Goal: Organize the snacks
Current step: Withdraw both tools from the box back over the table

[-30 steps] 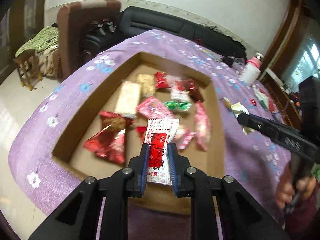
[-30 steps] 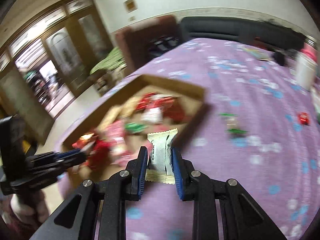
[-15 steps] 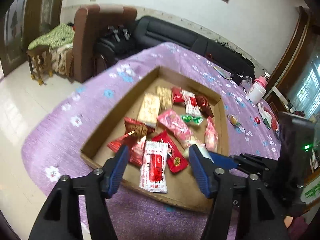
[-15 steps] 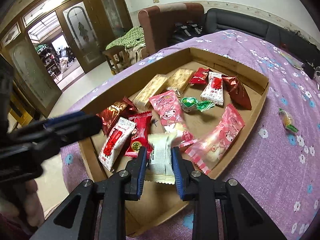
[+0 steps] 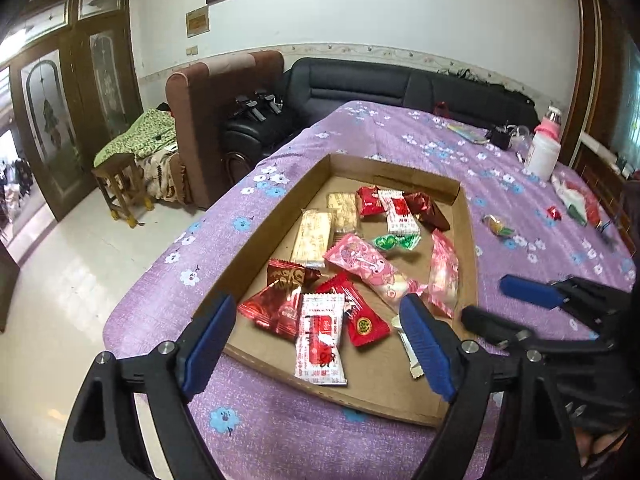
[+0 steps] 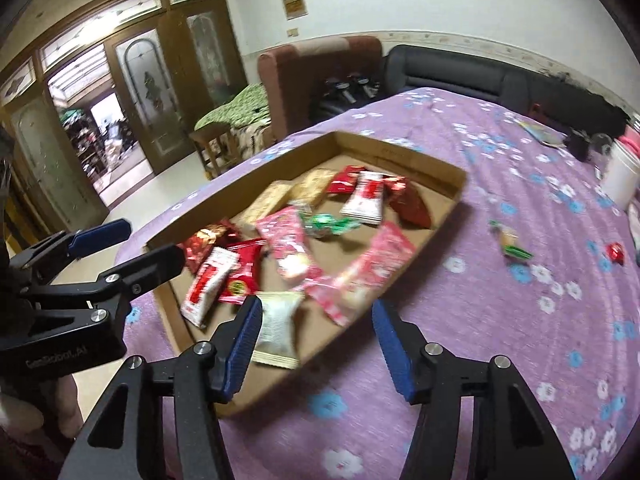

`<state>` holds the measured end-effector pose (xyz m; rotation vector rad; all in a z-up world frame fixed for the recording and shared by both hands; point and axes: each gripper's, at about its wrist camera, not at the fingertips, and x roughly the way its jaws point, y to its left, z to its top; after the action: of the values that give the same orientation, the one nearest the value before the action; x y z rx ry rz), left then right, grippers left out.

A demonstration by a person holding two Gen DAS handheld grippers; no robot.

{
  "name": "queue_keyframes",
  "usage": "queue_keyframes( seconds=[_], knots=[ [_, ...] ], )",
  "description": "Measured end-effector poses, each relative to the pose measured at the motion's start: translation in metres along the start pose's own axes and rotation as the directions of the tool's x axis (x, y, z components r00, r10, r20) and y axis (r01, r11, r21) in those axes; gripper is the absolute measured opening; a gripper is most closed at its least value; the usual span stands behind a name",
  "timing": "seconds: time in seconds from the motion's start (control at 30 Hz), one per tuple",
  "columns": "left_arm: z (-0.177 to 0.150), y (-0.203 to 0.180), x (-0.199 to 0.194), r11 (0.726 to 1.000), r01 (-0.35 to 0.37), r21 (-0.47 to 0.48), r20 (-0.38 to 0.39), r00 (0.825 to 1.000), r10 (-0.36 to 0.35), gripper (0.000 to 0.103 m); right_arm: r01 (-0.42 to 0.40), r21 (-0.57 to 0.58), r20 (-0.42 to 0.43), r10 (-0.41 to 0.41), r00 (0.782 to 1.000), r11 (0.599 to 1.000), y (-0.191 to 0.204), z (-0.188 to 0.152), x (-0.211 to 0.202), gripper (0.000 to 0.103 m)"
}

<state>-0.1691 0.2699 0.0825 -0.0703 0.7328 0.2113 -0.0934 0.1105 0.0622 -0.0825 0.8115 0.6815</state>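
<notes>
Two grippers, left gripper and right gripper, have just spread their jaws, leaving the red-and-white packet and cream packet lying in the cardboard tray, so both drops look done.

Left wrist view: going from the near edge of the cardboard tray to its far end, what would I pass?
White-and-red packet → red foil packet with gold circle → pink cartoon wrapper → green twisted candy → small red packet → tray's far wall.

Purple floral tablecloth, brown cardboard tray, red, pink, green and white snack packets.
</notes>
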Motion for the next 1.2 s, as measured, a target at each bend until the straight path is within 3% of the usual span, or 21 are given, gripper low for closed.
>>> queue_keyframes(
  seconds=[0.2, 0.5, 1.2],
  knots=[
    [0.000, -0.018, 0.000, 0.998, -0.047, 0.034, -0.010, 0.999, 0.047, 0.089, 0.019, 0.074, 0.005, -0.019, 1.000, 0.997, -0.030, -0.011, -0.015, 0.063],
    [-0.002, -0.040, 0.001, 0.995, -0.054, 0.085, -0.027, 0.998, 0.056, 0.089, 0.066, 0.121, 0.003, -0.067, 0.998, 0.990, -0.061, -0.027, -0.034, 0.064],
    [-0.004, -0.072, 0.008, 0.988, -0.008, 0.154, -0.050, 0.999, 0.016, 0.089, 0.156, 0.258, 0.003, -0.162, 0.987, 0.954, -0.133, -0.050, -0.071, 0.068]
  ],
)
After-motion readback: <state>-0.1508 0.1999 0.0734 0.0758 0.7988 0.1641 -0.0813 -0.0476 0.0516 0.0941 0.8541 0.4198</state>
